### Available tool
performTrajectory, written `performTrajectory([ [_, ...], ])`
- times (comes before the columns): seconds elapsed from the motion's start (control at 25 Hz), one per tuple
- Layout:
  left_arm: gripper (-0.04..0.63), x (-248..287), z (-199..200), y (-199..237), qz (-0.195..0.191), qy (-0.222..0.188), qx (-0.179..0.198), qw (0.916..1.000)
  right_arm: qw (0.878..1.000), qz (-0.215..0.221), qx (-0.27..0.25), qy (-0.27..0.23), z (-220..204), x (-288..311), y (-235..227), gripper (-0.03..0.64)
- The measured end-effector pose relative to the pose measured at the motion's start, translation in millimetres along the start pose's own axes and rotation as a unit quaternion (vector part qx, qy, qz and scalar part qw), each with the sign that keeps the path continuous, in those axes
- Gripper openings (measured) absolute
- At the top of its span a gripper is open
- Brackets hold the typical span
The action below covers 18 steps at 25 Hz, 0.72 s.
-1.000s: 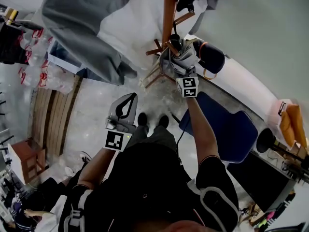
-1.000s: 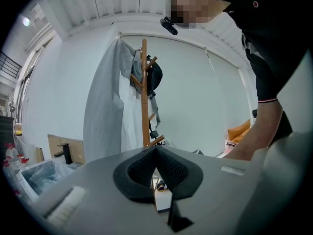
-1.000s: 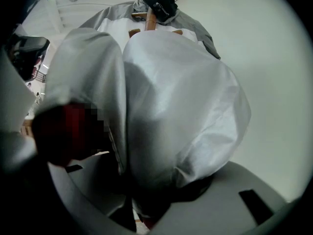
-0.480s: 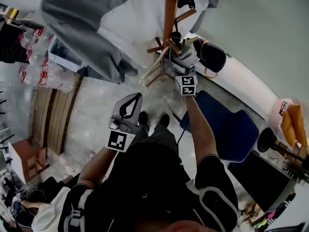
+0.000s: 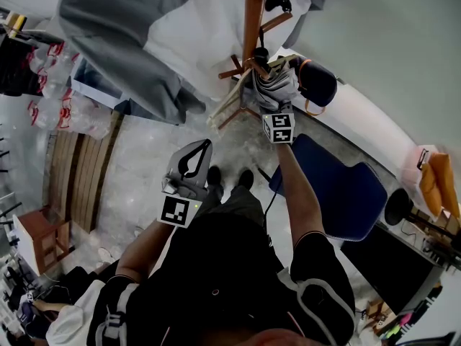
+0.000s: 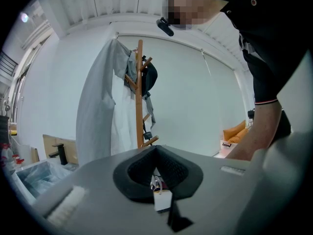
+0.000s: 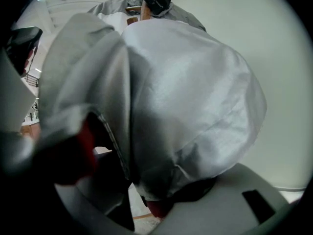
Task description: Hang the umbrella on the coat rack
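Two garments take up most of the coat rack (image 5: 252, 27): a long grey coat (image 5: 122, 42) and a white one (image 5: 209, 34) beside it, both draped from the upper pegs. That leaves the short lower pegs (image 5: 234, 71) as the free places, which we judge is why the work happens low on the pole. A blue chair (image 5: 338, 186) stands to our right, well apart from the rack. A dark bag (image 5: 317, 81) with an orange strap lies against the wall behind it.

The umbrella (image 5: 272, 85), folded into a grey bundle, is up against the pole at the level of those lower pegs. Its dark top end (image 5: 261, 52) sits just beside the wood. We cannot tell whether a loop or handle has caught a peg.

The right gripper (image 5: 272, 105) reaches forward and slightly downward to keep the bundle at the pole. In the right gripper view the umbrella (image 7: 186, 97) fills nearly everything, and its folds run down into the throat of the right gripper (image 7: 156, 199). The jaws have just been easing apart, yet cloth sits pinched between them. We read this as a loosening hold, not a finished let-go.

The left gripper (image 5: 204, 144) waits near our waist, level and pointed at the rack (image 6: 140, 97). Its jaws are closed tip to tip on nothing (image 6: 155, 147). It has no part in this step.
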<state>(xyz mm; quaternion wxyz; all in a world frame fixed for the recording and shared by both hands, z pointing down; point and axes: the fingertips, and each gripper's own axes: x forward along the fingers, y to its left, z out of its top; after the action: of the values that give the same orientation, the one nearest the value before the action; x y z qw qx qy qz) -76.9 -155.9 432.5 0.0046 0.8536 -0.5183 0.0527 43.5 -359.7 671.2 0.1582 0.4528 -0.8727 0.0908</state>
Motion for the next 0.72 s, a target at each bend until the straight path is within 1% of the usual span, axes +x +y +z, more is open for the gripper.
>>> performTrajectory([
  [0.24, 0.000, -1.2, -2.9, 2.1, -0.001, 0.004, 0.001, 1.0000, 1.000, -0.005, -0.010, 0.010, -7.1, -10.9, 0.9, 0.213],
  [0.32, 0.000, -0.8, -3.1, 1.8, -0.002, 0.004, 0.001, 1.0000, 1.000, -0.010, -0.010, 0.011, -10.5, -14.9, -1.1, 0.234],
  [0.52, 0.000, 0.5, -4.3, 0.0, -0.007, 0.004, 0.004, 1.0000, 1.000, -0.019, -0.007, 0.012, -17.6, -21.7, -2.9, 0.240],
  [0.6, 0.000, 1.7, -4.8, -0.4, -0.009, 0.005, 0.003, 0.9999, 1.000, -0.022, -0.005, 0.012, -19.9, -23.9, -3.4, 0.272],
  [0.72, 0.000, 2.6, -4.3, -1.6, -0.012, 0.005, 0.004, 0.9999, 1.000, -0.022, -0.002, 0.012, -24.5, -30.3, -2.3, 0.299],
])
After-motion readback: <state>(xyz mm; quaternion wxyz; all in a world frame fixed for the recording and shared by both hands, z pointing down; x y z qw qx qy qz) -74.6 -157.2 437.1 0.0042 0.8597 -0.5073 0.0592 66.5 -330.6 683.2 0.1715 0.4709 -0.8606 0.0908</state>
